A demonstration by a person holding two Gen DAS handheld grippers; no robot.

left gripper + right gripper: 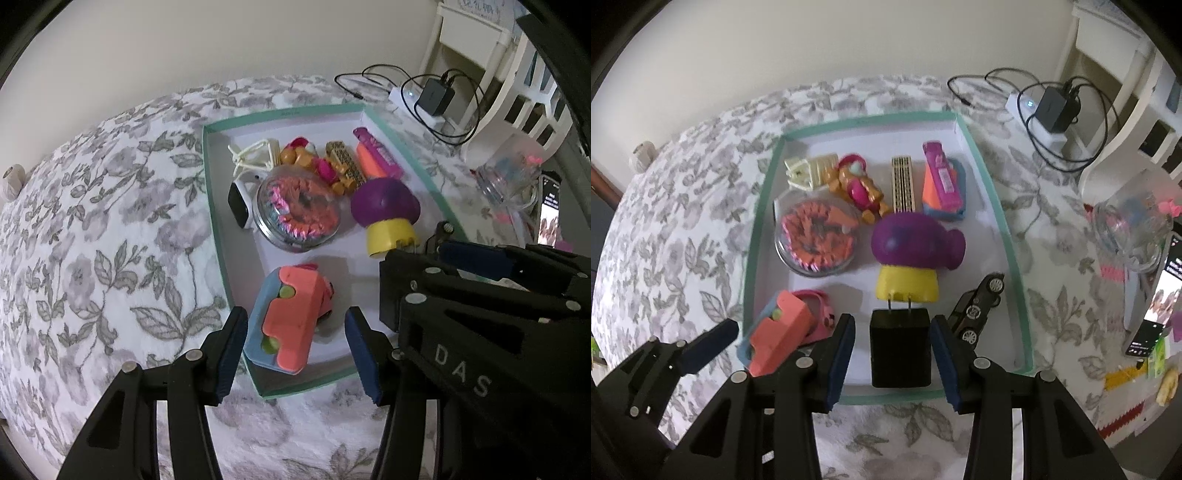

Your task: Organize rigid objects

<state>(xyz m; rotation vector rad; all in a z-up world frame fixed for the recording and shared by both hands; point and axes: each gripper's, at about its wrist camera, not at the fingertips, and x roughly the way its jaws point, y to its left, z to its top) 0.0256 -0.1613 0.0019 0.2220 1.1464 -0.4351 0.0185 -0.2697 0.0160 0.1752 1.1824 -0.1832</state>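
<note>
On a bed under a grey floral bedspread [683, 229] lies a shallow teal-rimmed box lid [1001, 218] holding the toys. At its 9 o'clock side sits a round clear container [816, 240] of orange and pink pieces, with a cream plastic piece [809, 170] above it toward 11 o'clock and a white smartwatch [240, 201] just beside the container. The left gripper [295, 350] hangs over the lid's 7 o'clock corner, its jaws spread on either side of a coral and blue toy block [291, 321] without pressing it. Toward the middle lie an orange and pink figure [862, 190], a tan ridged block [904, 184] and a purple and yellow mushroom-shaped toy [912, 251]. The right gripper [894, 354] stands at 6 o'clock, jaws spread around a black wall charger [900, 350], gaps showing on both sides. A black toy car [979, 310] leans at 4 o'clock. Outside the lid, at 1 o'clock, a power strip [1021, 107] with tangled cables; at 3 o'clock a clear jar [1130, 229] and a phone [1156, 295].
</note>
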